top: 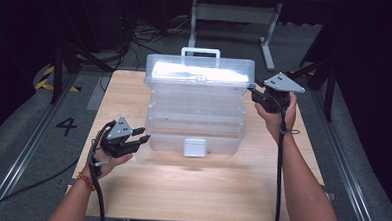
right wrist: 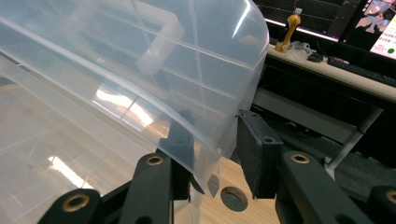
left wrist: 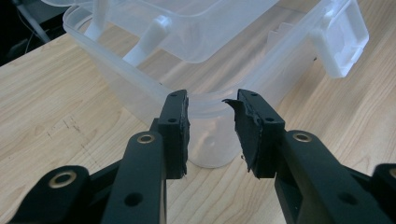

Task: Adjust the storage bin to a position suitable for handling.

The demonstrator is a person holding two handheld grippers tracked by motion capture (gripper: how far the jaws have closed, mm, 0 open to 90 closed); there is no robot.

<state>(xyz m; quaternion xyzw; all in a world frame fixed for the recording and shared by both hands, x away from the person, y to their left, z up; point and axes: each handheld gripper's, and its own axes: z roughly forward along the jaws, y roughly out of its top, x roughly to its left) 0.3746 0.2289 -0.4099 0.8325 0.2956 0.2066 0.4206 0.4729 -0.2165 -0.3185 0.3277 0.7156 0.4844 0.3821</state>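
1. The jaws of the left gripper [left wrist: 212, 135] are seen standing apart in its own view, with the rounded front corner of the clear plastic box [left wrist: 205, 70] in the gap between the pads; no pad is seen pressing on the plastic.
2. In the high view the left gripper [top: 132, 140] is held low at the box's front left corner, just beside the wall of the box [top: 196, 110], with the left hand [top: 104, 159] beneath it.
3. The box is placed at the middle of the wooden table [top: 200, 191], nearer the far edge, with its lid [top: 200, 73] raised and a white handle [top: 200, 51] at the top.
4. A white latch [top: 194, 147] is seen at the middle of the box's front in the high view; in the left gripper view the latch [left wrist: 343, 42] is shown at the upper right, hanging off the rim.
5. The right gripper [top: 257, 95] is held at the right edge of the lid in the high view, gripped by the right hand [top: 279, 116].
6. In the right gripper view the jaws are seen on either side of the lid's corner [right wrist: 205, 140]: one jaw lies behind the clear plastic, the other stands a little off it. No earlier picture is given, and a firm clamp cannot be confirmed.
7. A desk with monitors [right wrist: 355, 23] is seen beyond the table in the right gripper view alone.
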